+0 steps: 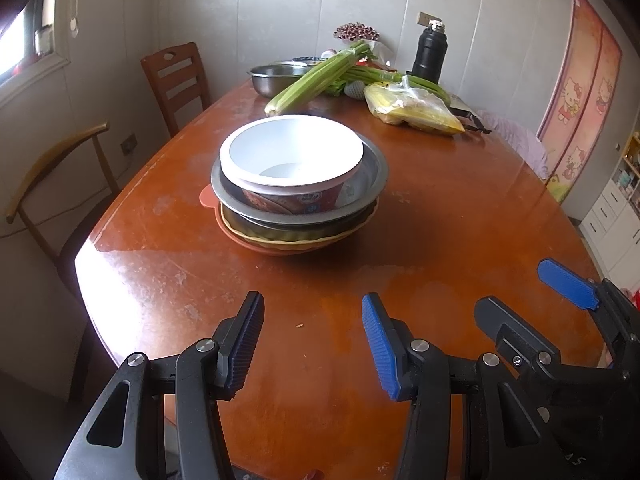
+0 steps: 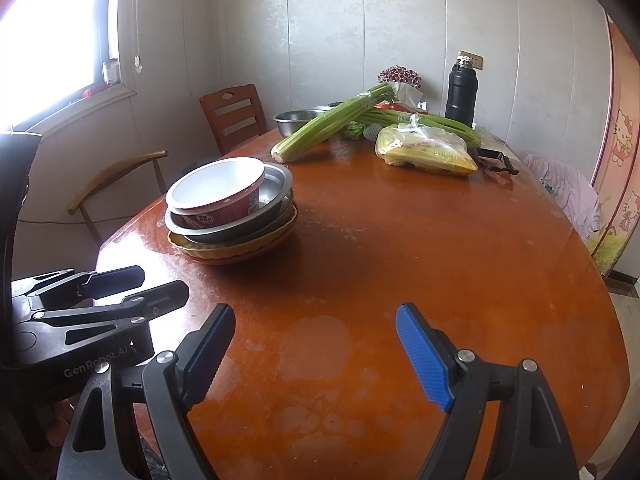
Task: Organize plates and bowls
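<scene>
Both grippers' jaws spread over bare table (image 1: 440, 208); celery (image 1: 316, 76) lies behind the bowl stack (image 1: 296, 184).

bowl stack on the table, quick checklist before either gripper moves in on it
1. Left gripper open and empty: ok.
2. Right gripper open and empty: ok.
3. Path from both grippers to the stack over the table is bare: ok.
4. White bowl on top sits level in the metal bowl: not ok, it tilts.
5. Celery is apart from the stack: ok.
6. Count of dishes beneath the metal bowl: cannot tell.
</scene>
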Motion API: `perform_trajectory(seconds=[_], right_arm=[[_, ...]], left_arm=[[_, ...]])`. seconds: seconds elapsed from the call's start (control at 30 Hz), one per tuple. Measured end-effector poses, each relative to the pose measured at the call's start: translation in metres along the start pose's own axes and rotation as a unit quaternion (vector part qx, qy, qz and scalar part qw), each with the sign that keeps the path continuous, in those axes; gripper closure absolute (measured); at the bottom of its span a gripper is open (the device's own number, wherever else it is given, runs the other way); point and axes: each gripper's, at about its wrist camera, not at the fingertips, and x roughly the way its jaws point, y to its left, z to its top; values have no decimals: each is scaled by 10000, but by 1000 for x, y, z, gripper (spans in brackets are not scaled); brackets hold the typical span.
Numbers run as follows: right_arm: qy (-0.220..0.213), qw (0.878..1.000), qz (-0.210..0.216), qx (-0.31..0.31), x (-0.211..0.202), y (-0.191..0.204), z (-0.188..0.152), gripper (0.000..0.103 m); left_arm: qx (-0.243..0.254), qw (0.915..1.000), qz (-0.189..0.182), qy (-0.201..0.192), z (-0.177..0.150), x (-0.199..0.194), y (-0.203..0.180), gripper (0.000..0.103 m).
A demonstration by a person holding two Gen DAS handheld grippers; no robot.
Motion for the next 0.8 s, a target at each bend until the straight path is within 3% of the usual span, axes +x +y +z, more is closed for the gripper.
perform_trajectory(seconds=[0.8], right_arm=[[32,10000,-34,-14,2,-2,0,21]], left_arm=[[58,9999,91,24,2,2,-1,50]])
